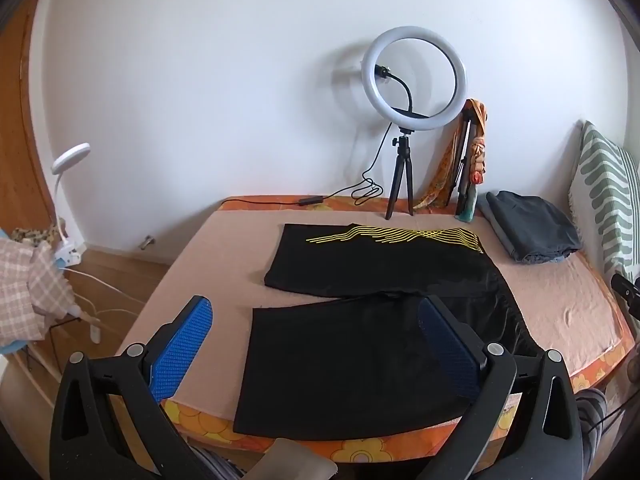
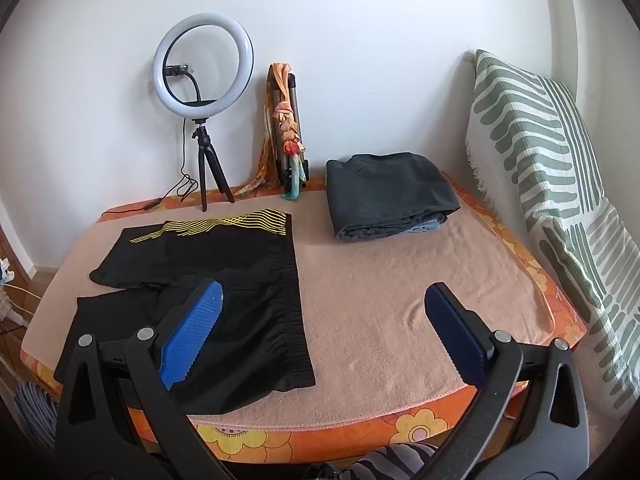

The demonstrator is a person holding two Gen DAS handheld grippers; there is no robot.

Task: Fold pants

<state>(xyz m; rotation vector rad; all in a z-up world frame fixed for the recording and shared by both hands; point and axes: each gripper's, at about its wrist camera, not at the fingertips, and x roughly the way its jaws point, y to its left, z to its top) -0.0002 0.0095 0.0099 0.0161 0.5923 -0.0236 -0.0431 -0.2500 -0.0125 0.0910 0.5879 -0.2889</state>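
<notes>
Left claw (image 1: 316, 344) and right claw (image 2: 322, 332): both spread wide, holding nothing. Black shorts-style pants with yellow line print (image 1: 372, 320) lie flat mid-frame on the peach-covered bed (image 2: 400, 300). My worry: thin slippery fabric, a pinch could catch one layer only and skew the fold.

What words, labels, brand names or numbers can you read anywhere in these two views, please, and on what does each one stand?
No readable text shows in either view.
The black shorts carry only yellow wavy lines, a pattern rather than lettering.
The ring light, the folded dark clothes and the striped cushion show no label.
Left gripper and right gripper: no markings visible.
</notes>
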